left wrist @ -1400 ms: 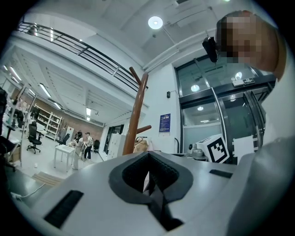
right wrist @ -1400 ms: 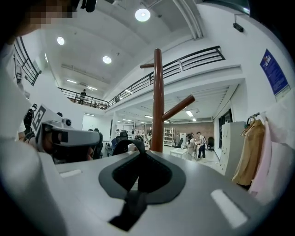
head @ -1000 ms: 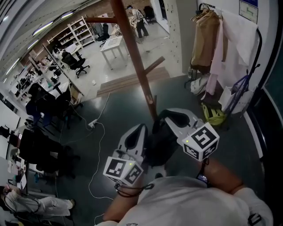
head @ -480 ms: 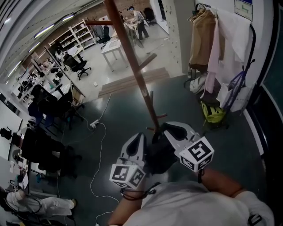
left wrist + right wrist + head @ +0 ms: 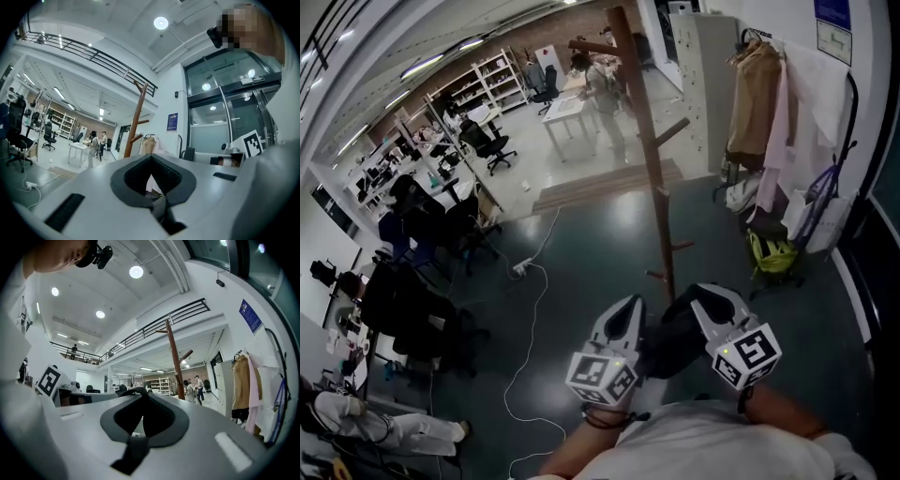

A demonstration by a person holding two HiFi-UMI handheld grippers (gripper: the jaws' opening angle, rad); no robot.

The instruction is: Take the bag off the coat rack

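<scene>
Dark floor underfoot, coat rack just ahead of you. Bag is off the pegs, slung between your two grippers. Left gripper is pinched tight on it, right gripper is clamped on its black strap.

Indoor, bright overhead light. Round ceiling lamps blown out w/ halo in both gripper views; strip lights in head view. Near floor dark, faint sheen, shadows weak; far hall brighter. Strong fisheye all views: balcony railing bows, black vignette at corners of gripper views. Bodies of left gripper & right gripper close to lens, soft, pale grey. bag black, underexposed, no detail.
</scene>
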